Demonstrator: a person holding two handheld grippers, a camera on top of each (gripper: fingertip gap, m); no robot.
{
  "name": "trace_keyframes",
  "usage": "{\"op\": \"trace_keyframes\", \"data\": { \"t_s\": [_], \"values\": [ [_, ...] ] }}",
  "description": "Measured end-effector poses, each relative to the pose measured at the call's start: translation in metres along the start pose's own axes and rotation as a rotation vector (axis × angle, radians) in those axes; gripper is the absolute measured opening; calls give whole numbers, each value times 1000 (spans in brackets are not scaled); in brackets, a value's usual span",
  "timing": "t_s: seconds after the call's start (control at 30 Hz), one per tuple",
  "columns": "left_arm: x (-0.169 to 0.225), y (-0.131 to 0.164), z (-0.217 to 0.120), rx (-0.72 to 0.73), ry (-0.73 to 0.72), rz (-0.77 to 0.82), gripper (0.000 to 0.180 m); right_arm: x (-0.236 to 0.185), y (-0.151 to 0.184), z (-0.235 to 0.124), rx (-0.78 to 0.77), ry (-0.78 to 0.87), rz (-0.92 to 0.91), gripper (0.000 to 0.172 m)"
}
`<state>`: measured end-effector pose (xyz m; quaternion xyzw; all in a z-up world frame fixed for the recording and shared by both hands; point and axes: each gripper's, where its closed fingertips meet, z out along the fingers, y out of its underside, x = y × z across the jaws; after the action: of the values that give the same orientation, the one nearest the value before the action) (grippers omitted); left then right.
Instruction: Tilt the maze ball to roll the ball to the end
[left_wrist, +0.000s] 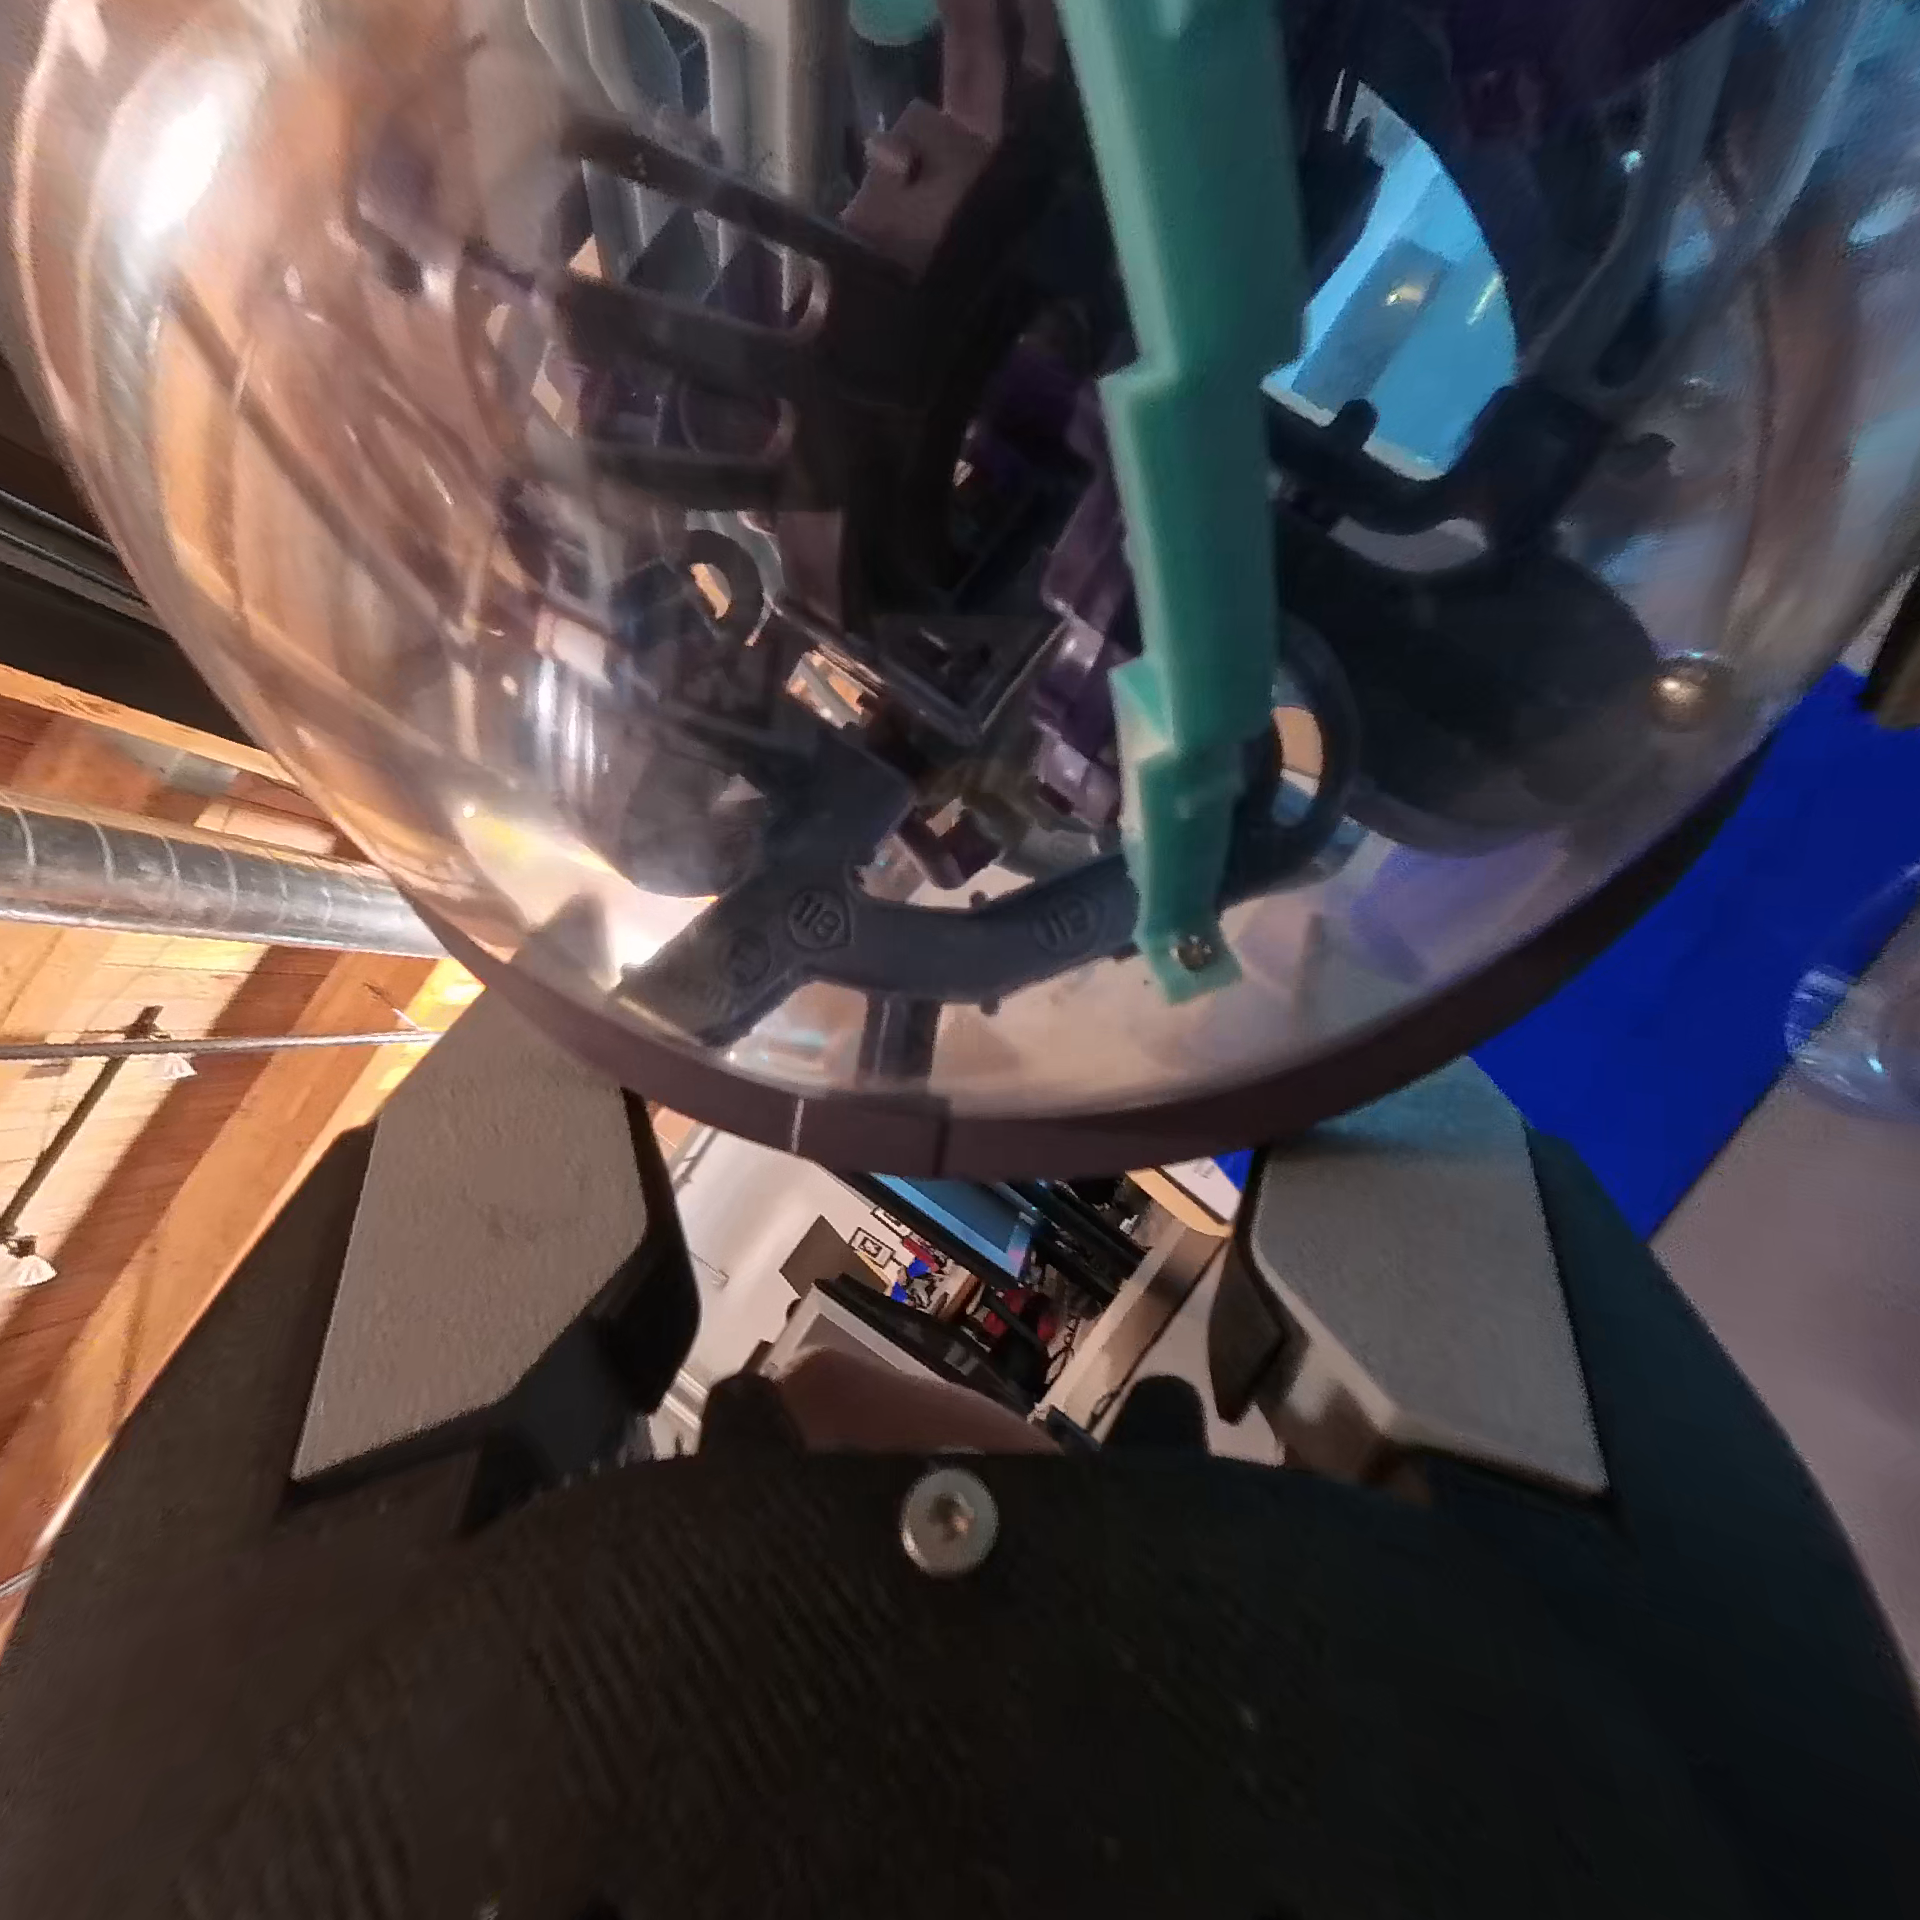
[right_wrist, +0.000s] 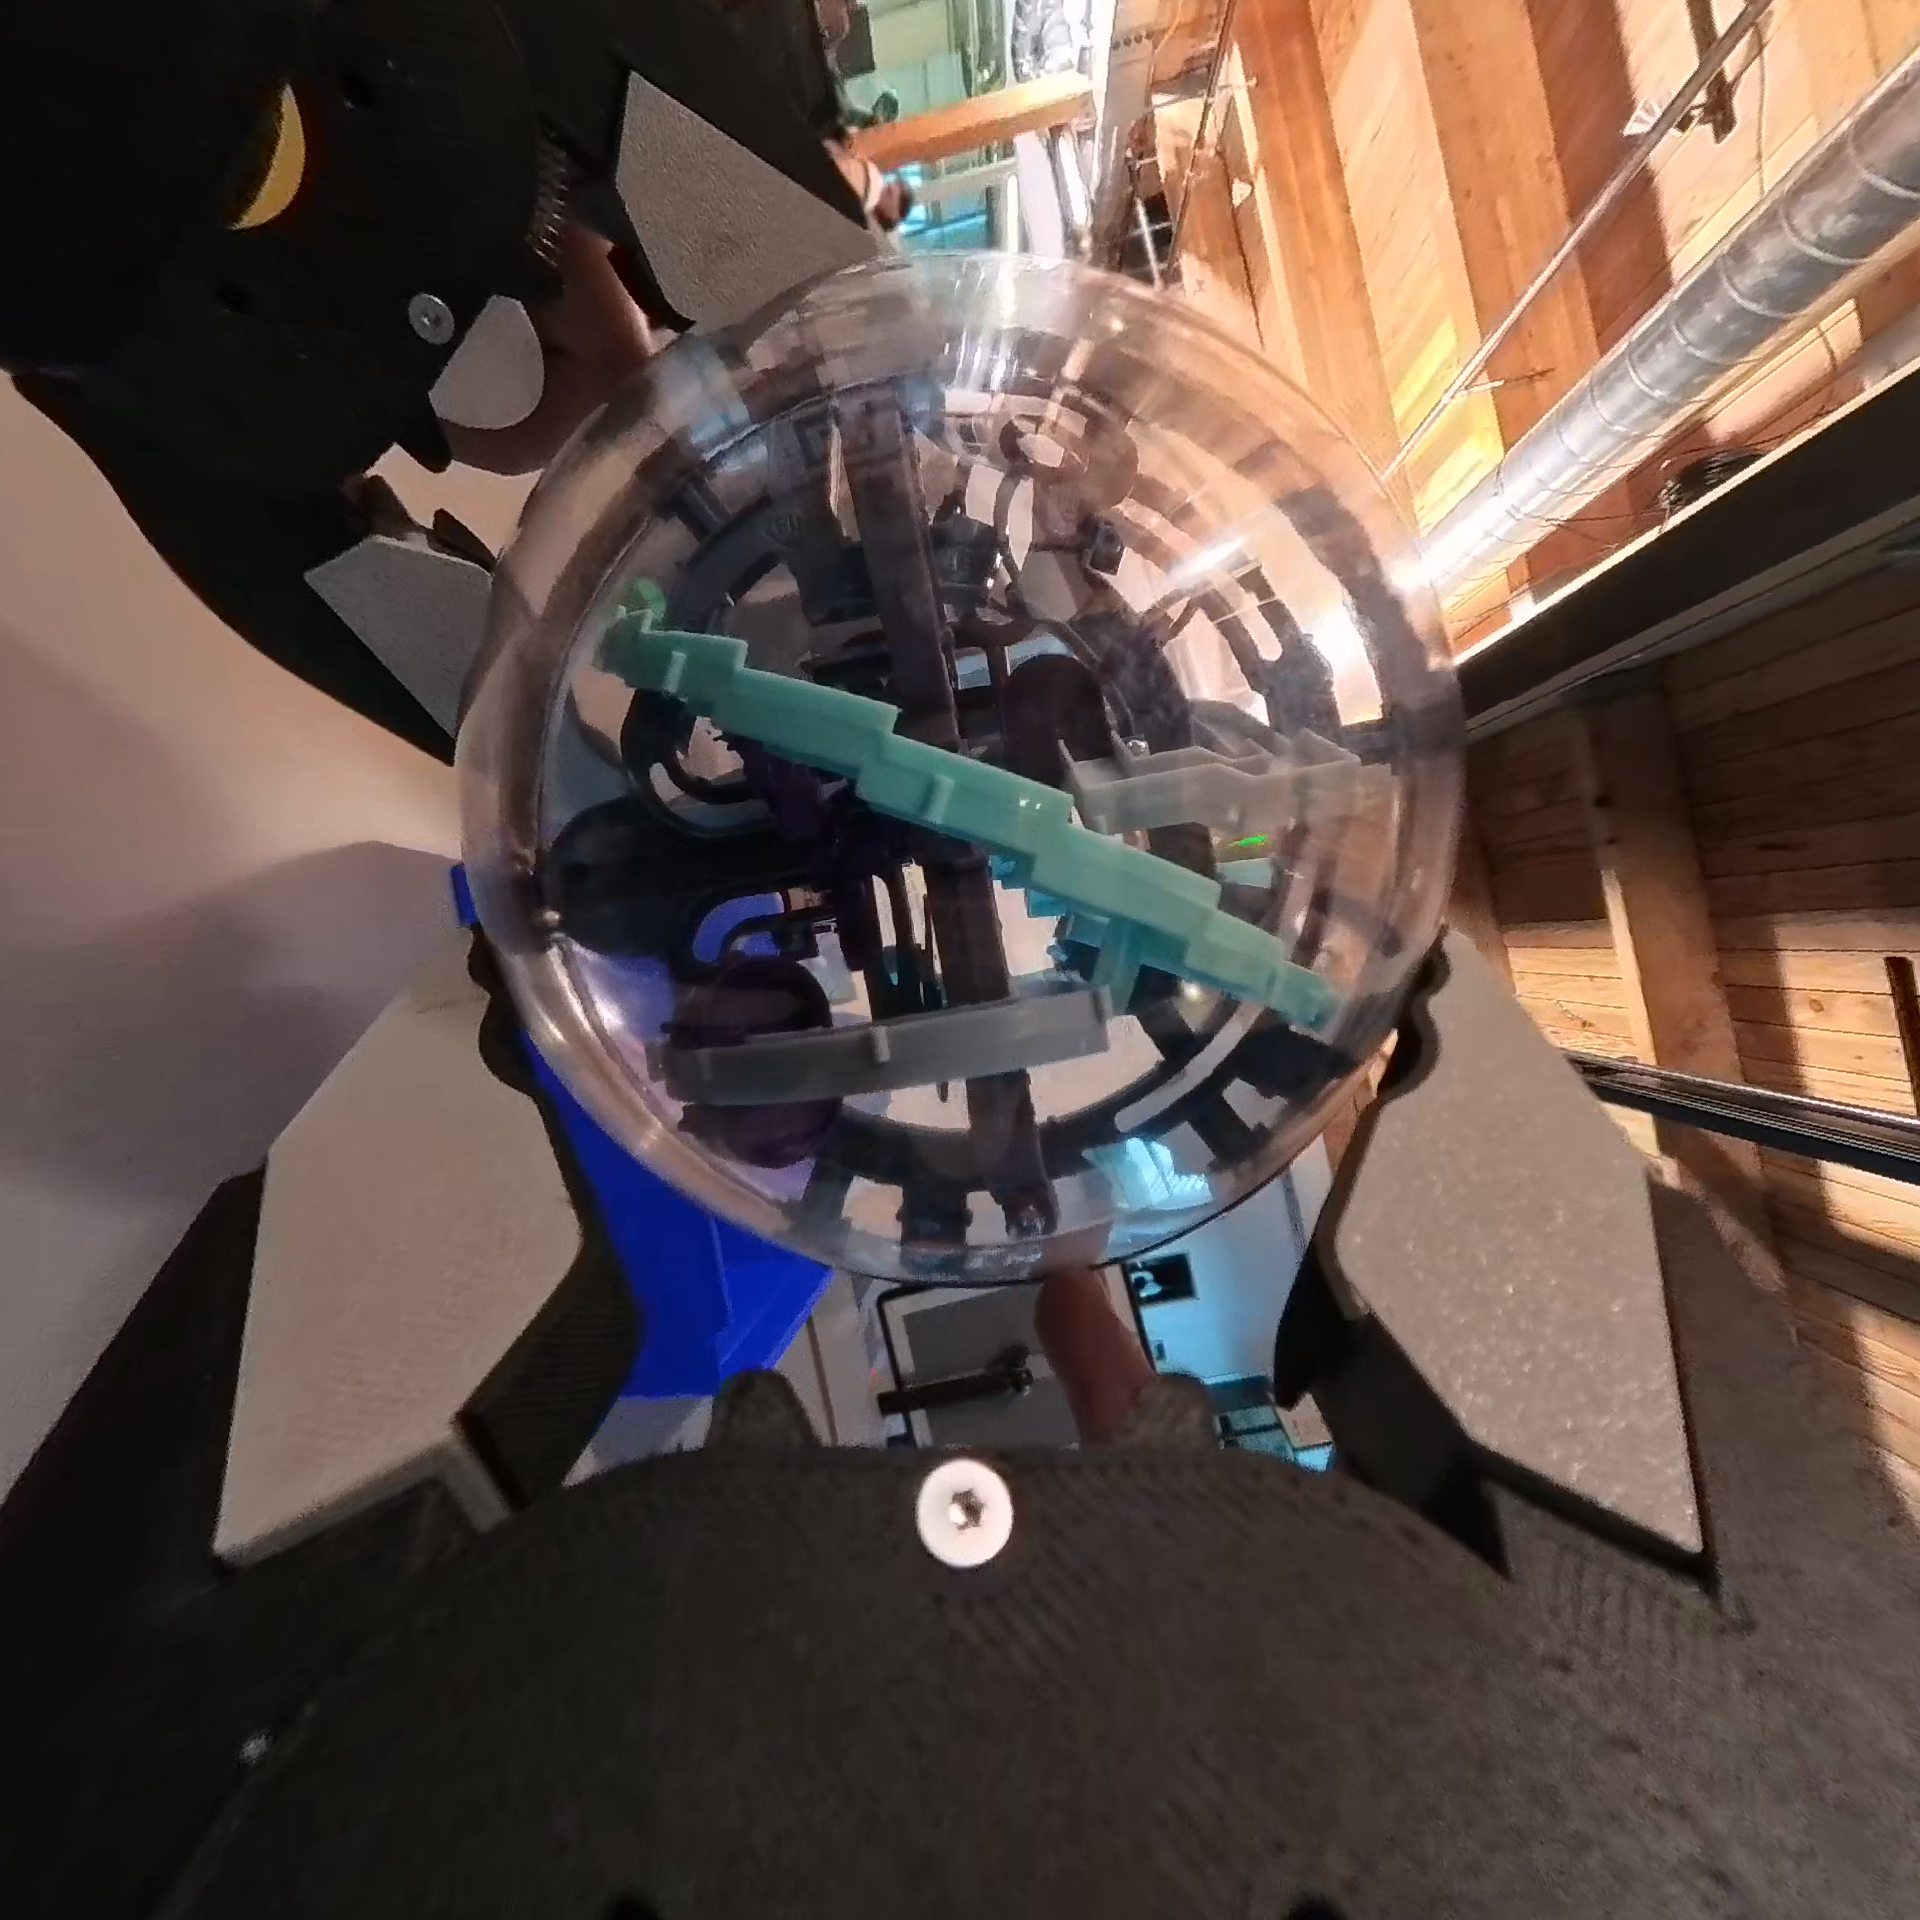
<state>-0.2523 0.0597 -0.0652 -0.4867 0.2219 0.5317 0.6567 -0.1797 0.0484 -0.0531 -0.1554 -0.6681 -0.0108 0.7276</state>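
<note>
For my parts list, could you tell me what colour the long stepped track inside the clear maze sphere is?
Teal green, a plain single colour: the stepped track shows best in the right wrist view.

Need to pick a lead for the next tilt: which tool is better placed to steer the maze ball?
Probably the right tool: its fingers flank the maze ball on both sides. The left tool only meets the rim.

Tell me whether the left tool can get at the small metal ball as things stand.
Probably not. The metal ball lies inside the sealed clear maze ball, against its wall. The left tool meets only the shell, so tilting is the only way to move it.
</note>
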Motion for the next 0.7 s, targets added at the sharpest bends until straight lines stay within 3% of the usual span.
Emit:
{"op": "trace_keyframes", "data": {
  "t_s": [0.7],
  "values": [
    [34, 12, -10, -42, 61, -54, 126, -29, 15, -2, -42, -69, 46, 159]
  ]
}}
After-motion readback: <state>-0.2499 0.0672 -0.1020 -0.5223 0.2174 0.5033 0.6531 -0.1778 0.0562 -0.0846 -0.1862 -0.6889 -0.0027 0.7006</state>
